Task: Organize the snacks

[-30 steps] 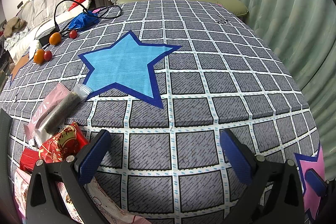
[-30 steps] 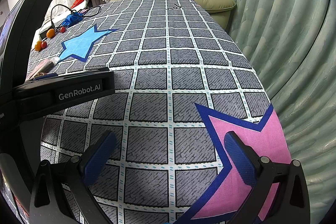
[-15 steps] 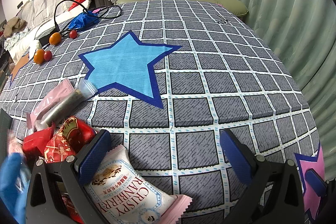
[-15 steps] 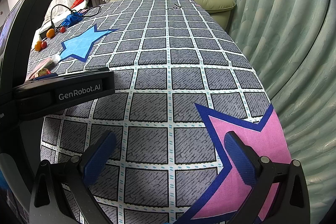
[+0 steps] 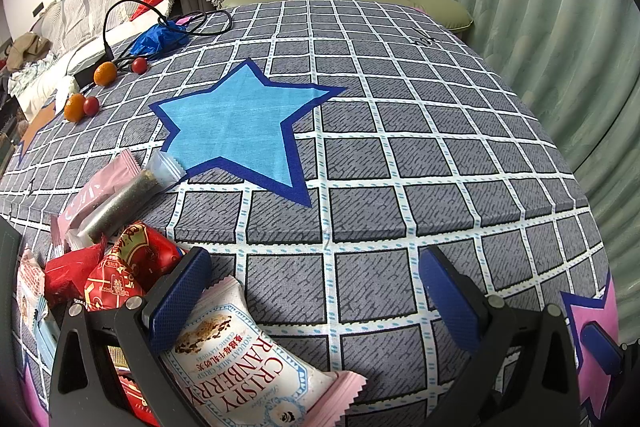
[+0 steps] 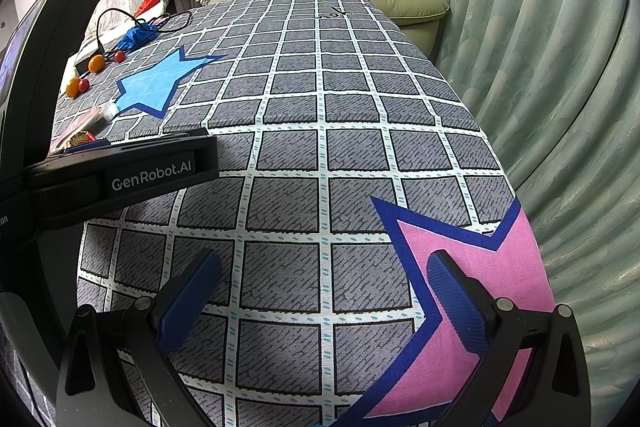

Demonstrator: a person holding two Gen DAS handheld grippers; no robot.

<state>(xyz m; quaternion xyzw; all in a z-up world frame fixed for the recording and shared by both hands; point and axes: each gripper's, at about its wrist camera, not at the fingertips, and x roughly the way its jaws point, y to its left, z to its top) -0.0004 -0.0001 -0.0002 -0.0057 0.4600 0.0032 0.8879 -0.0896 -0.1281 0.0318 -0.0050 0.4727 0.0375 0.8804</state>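
Clearly, in the left wrist view the left gripper (image 5: 316, 295) is seen with jaws wide and empty above the checked desk (image 5: 400, 155). A cranberry crisp packet (image 5: 240, 359) is seen under its left finger (image 5: 180, 291), beside a red snack pack (image 5: 124, 271) and a pink wrapper (image 5: 96, 191); whether finger and packet touch cannot be told. Open cloth is shown ahead up to the blue star (image 5: 236, 123).

In the right wrist view the right gripper (image 6: 324, 299) is seen with jaws wide and empty. The desk's right edge by the pink star (image 6: 480, 267) and the curtain (image 6: 560, 87) are shown only here; the snacks are largely hidden behind the other gripper's body.
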